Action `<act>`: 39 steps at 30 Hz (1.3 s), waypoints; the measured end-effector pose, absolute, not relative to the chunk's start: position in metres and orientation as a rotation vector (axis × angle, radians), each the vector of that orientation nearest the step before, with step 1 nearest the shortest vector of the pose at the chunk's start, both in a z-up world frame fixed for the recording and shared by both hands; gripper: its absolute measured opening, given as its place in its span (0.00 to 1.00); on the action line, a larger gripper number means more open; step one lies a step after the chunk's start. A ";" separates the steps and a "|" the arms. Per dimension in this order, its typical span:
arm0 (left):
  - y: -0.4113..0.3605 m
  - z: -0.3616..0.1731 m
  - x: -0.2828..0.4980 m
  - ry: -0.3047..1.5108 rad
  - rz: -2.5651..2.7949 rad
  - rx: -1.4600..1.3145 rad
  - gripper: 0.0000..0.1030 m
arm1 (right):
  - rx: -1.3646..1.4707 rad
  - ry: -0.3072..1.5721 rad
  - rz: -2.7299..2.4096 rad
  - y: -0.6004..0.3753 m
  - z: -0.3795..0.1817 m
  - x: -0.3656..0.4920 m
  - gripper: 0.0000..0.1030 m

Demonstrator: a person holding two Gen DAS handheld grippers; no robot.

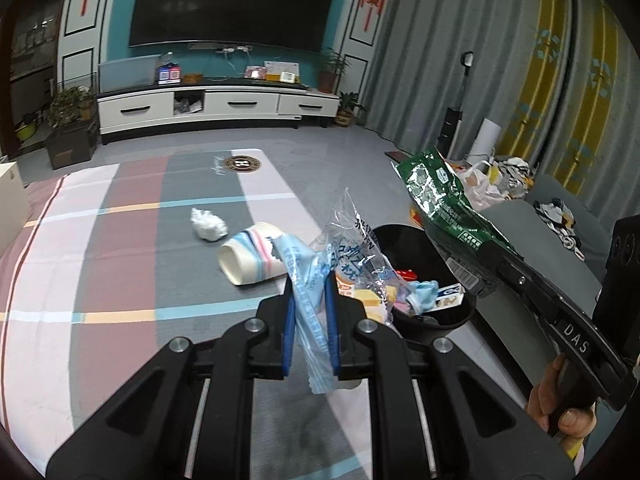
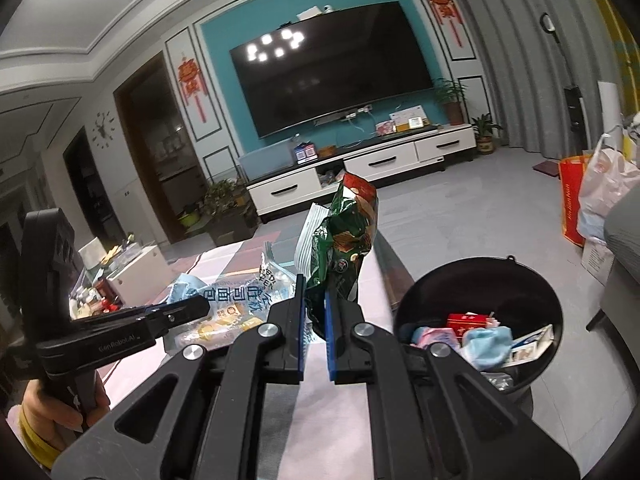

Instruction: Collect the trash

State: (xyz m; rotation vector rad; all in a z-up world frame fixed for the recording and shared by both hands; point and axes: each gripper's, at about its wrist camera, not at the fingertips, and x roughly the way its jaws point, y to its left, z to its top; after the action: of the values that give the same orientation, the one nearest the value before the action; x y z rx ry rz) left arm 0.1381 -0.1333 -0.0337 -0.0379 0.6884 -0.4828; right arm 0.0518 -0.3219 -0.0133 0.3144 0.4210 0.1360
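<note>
My left gripper is shut on a clear and blue plastic wrapper and holds it just left of the black trash bin. My right gripper is shut on a green snack bag; in the left wrist view that bag hangs over the bin's far rim. The bin holds several pieces of trash. A striped paper cup lies on its side on the table, with a crumpled white tissue behind it. The left gripper and its wrapper show at the left of the right wrist view.
The table has a plaid cloth. A grey sofa with bags stands to the right. A TV cabinet stands at the far wall. An orange bag and white plastic bags sit on the floor by the sofa.
</note>
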 end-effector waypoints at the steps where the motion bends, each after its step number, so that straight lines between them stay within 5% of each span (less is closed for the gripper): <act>1: -0.139 -0.033 0.138 0.688 -0.489 -0.032 0.13 | 0.319 0.420 0.131 -0.325 -0.013 0.051 0.09; 39: -0.278 -0.056 0.162 0.685 -0.636 0.129 0.14 | 0.536 0.461 -0.111 -0.428 -0.049 0.040 0.09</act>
State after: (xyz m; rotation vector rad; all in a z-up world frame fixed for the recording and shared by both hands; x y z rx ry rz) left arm 0.1616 -0.2785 -0.0556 0.1290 0.6852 -0.6365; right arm 0.0402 -0.4278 -0.0485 0.5356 0.4613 -0.1114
